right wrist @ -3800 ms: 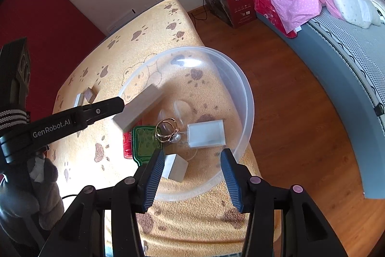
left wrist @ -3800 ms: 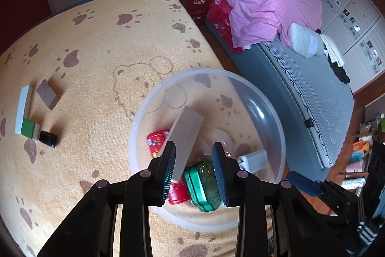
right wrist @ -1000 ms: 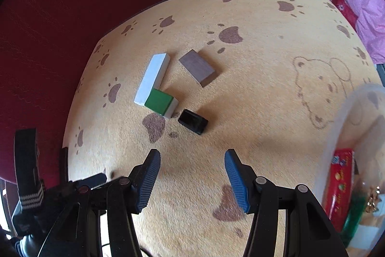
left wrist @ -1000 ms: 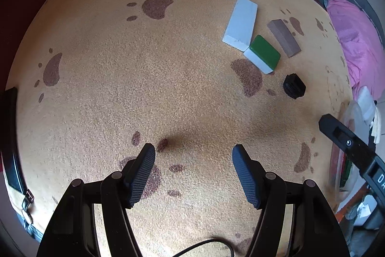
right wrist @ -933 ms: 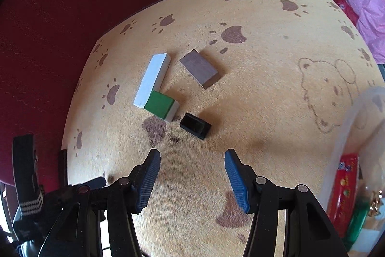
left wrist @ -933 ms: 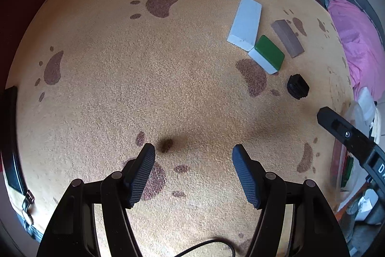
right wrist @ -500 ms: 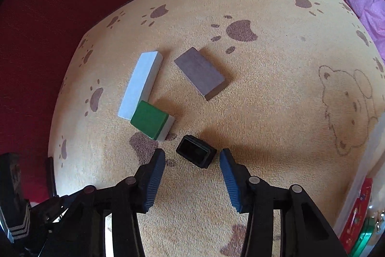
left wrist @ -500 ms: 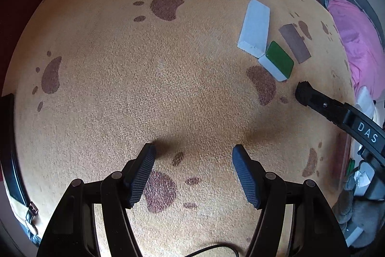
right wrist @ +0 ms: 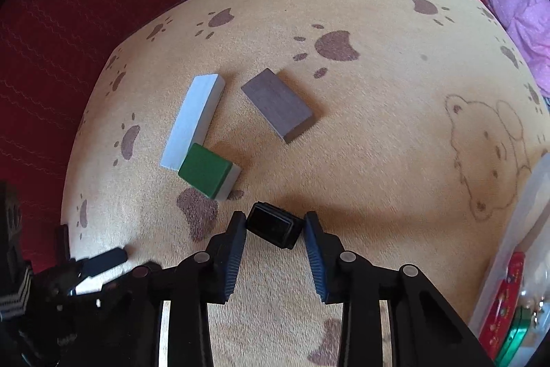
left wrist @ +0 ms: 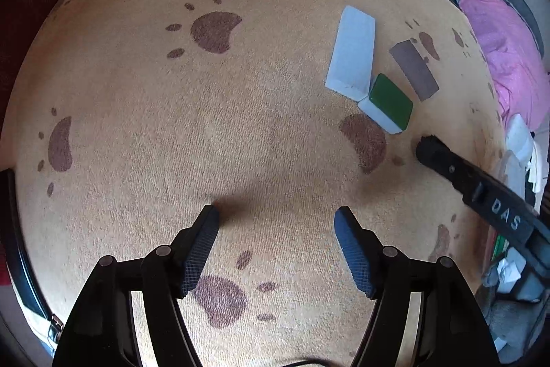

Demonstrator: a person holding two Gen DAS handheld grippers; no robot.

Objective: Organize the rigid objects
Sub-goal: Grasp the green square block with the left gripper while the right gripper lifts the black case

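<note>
Right gripper [right wrist: 275, 231] fingers bracket the small black box [right wrist: 274, 225] on the paw-print blanket [right wrist: 378, 143]

The black box lies flat, its long axis running roughly across from finger to finger, slightly skewed; the fingers touch or nearly touch its ends, whether clamped I cannot tell; the gripper reaches in low over the blanket; just beyond sit the green block [right wrist: 208, 170], white block [right wrist: 192, 121] and grey-brown block [right wrist: 276, 104]; the left gripper [left wrist: 276, 229] hovers with fingers spread wide, holding nothing.

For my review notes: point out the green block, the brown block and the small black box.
green block [right wrist: 205, 172], right wrist view, green top face
brown block [right wrist: 275, 102], right wrist view, top face
small black box [right wrist: 274, 224], right wrist view, dark top
</note>
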